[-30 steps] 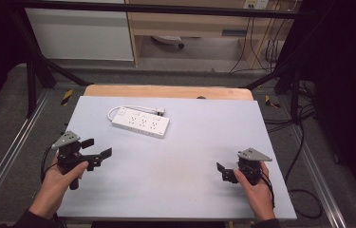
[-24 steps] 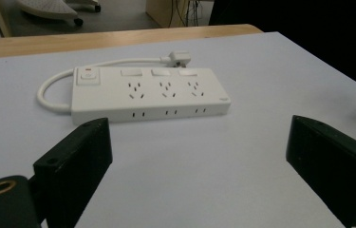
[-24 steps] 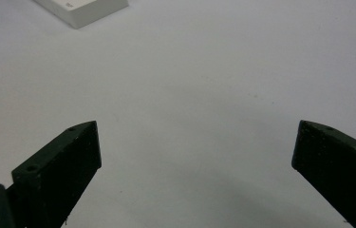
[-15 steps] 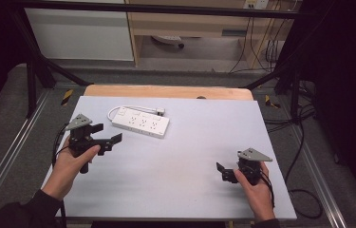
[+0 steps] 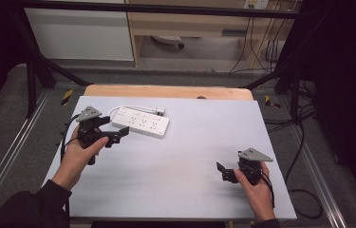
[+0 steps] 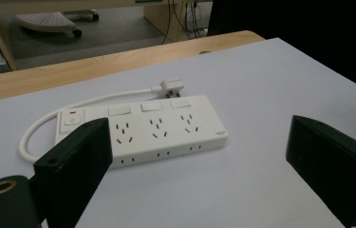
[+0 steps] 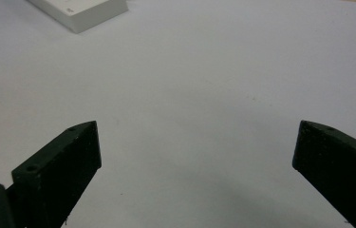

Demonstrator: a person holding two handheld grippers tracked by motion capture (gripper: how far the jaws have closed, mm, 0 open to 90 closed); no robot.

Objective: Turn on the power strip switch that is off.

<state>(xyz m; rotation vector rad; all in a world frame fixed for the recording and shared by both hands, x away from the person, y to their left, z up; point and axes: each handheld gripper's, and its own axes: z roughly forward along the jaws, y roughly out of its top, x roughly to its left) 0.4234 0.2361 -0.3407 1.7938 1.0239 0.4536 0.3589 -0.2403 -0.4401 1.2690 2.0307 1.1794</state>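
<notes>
A white power strip [image 5: 141, 122] with three sockets and a red-marked switch lies flat at the back left of the pale grey table [image 5: 199, 137]. Its short cord [image 6: 33, 135] loops round behind it to the plug [image 6: 171, 87]. My left gripper [image 5: 114, 127] hovers just left of and in front of the strip, open, with the jaws wide apart and nothing between them; in the left gripper view [image 6: 199, 137] the strip [image 6: 156, 128] lies just beyond the jaws. My right gripper [image 5: 223, 173] rests open near the front right, over bare table [image 7: 194, 137].
A wooden strip [image 5: 166, 91] borders the table's far edge. Black frame bars and cables stand around the table, with cabinets behind. One corner of the power strip [image 7: 83, 12] shows at the top left of the right gripper view.
My left gripper has moved away from the front edge and rightward, up to the power strip. The right gripper has stayed put.
</notes>
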